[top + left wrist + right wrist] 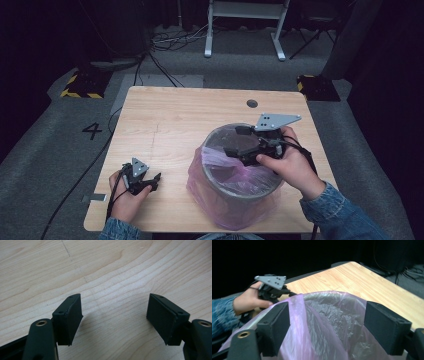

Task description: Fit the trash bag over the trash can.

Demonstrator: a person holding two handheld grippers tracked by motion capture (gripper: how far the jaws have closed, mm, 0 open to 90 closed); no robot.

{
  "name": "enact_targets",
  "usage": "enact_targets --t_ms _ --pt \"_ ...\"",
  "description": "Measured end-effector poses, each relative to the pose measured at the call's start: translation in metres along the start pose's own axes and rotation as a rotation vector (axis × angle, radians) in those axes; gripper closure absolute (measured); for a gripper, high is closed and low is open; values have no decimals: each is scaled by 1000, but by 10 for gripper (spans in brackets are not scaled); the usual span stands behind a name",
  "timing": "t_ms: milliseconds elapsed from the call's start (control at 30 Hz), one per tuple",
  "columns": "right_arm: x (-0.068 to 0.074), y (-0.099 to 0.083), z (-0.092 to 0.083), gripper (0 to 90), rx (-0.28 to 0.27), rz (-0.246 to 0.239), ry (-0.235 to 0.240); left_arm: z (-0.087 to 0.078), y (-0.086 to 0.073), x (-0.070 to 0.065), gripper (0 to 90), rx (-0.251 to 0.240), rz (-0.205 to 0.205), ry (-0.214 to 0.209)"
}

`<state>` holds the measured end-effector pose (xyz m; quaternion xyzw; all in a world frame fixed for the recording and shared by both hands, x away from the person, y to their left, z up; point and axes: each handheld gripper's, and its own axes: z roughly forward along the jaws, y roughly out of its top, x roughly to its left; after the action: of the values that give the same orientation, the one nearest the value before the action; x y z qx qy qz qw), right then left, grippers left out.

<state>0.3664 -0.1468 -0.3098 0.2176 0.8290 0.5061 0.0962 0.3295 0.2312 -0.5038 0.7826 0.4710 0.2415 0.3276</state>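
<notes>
At about eight o'clock on the wooden table [170,115], near its front edge, the left gripper [154,179] rests low over bare wood in the person's left hand [127,197], its tip aimed toward three o'clock at the bin. In the left gripper view its jaws stand wide with nothing between them, only wood grain beneath the pads [71,320]. Moving rightward, the grey round bin [240,187] stands at roughly five o'clock on the tabletop, well apart from the left gripper. A thin purple bag [200,177] lines the bin, spills over its rim and bunches down the outside wall at nine o'clock. Over the bin's mouth, toward its one o'clock rim, the right gripper [235,145] hangs in the person's right hand [290,165], pointing toward nine o'clock across the opening. In the right gripper view its jaws are spread wide, and a raised fold of the purple bag sits between them, lying against the inner face of the left-hand pad [279,322] and clear of the other pad. The pads do not pinch the film.
</notes>
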Motion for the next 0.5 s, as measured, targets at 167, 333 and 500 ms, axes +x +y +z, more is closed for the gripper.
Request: enact_targets --t_ms 167,333,500 --pt "-2 -9 17 258 68 -17 -9 0 0 0 285 -1 1 -3" --pt "-4 -20 33 288 127 -31 -8 0 0 0 285 0 2 -6" --pt "-5 -28 45 309 213 -73 11 0 0 0 285 -1 2 -6"
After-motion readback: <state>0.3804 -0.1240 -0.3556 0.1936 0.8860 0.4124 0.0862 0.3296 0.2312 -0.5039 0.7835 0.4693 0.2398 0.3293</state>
